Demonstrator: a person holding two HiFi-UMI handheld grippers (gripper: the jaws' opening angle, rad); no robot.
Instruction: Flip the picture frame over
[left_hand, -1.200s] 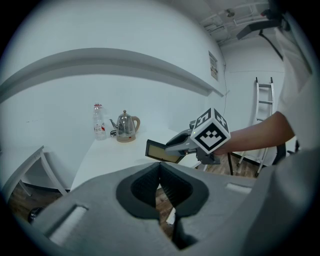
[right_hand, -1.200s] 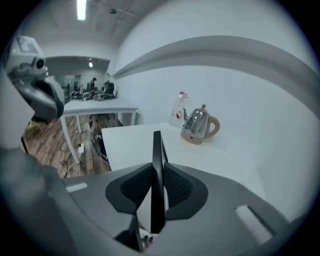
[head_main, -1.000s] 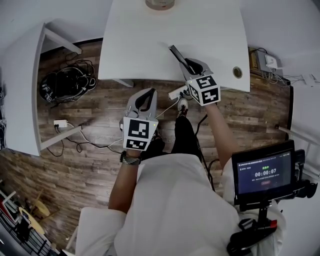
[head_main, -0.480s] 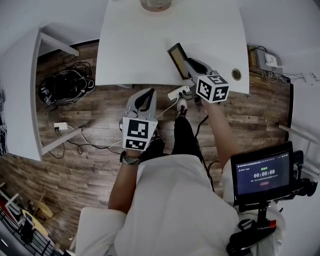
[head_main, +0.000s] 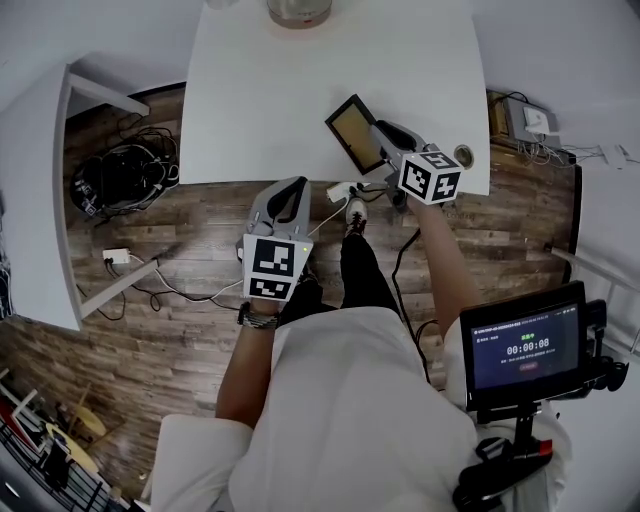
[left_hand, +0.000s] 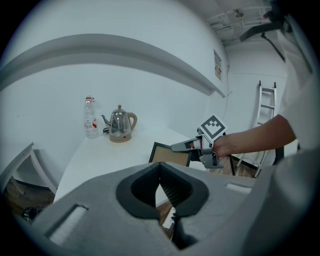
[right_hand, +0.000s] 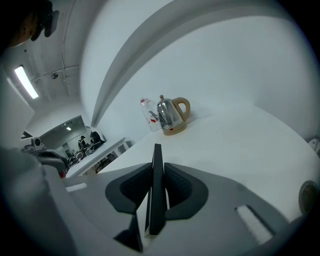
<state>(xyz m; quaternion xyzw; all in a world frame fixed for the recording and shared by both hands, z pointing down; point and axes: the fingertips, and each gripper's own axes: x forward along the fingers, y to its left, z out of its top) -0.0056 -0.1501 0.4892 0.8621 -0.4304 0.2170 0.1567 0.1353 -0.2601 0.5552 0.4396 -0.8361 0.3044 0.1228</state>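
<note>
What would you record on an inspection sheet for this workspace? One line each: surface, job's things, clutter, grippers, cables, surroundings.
Surface: white table.
Job's things: picture frame, tilted, brown panel showing.
Clutter: kettle, water bottle at far edge.
Grippers: right gripper shut on picture frame; left gripper shut, empty, over wooden floor.
Cables: cable tangle, power strip on floor.
Surroundings: second white table, monitor.

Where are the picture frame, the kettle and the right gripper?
picture frame (head_main: 356, 135), head view, on its brown face.
kettle (left_hand: 119, 127), left gripper view, on its metal body.
right gripper (right_hand: 157, 180), right gripper view, midway between its jaws, which are shut on the picture frame's edge.
</note>
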